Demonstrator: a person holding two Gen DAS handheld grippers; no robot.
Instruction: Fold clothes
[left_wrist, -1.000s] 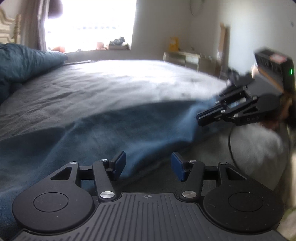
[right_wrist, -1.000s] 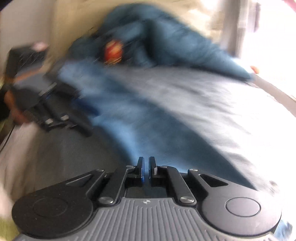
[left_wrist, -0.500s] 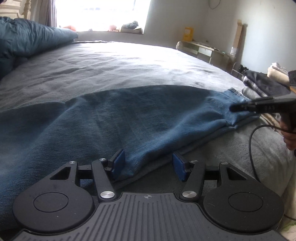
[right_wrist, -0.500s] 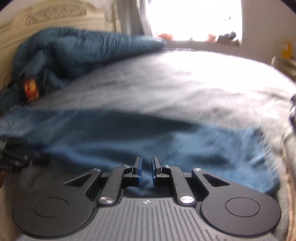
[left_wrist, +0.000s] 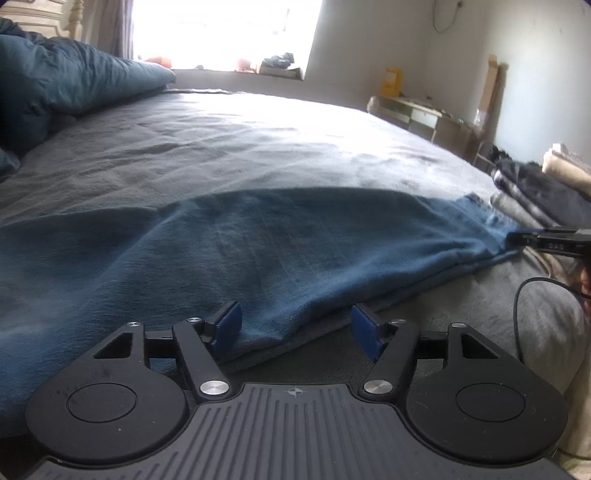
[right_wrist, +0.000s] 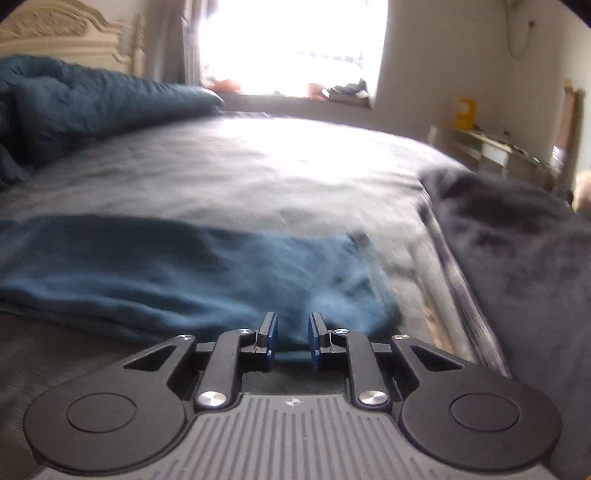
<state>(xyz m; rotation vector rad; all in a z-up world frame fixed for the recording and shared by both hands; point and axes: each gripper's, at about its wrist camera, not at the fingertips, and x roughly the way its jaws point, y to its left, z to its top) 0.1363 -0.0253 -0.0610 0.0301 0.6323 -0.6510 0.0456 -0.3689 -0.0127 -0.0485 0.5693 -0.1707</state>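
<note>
On the grey bed cover (left_wrist: 258, 147), your left gripper (left_wrist: 295, 328) and right gripper (right_wrist: 291, 334) were both opening, apparently releasing the flattened blue denim jeans (left_wrist: 258, 240).

Dark pile (right_wrist: 517, 236) — perhaps clothes — blurred

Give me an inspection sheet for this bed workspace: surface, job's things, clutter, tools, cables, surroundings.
Surface: grey bedspread, lightly wrinkled.
Job's things: blue jeans laid flat across the near side of the bed.
Clutter: stack of folded dark and beige clothes at the right edge; blue duvet bunched at the head end.
Tools: left tool opening, the jeans' edge between its pads but not pressed; right tool opening, jeans fabric in the gap, no pinch seen.
Cables: black cable looping over the bedspread below the right tool.
Surroundings: bright window, cluttered sill, low pale cabinet by the wall, yellow box.
</note>
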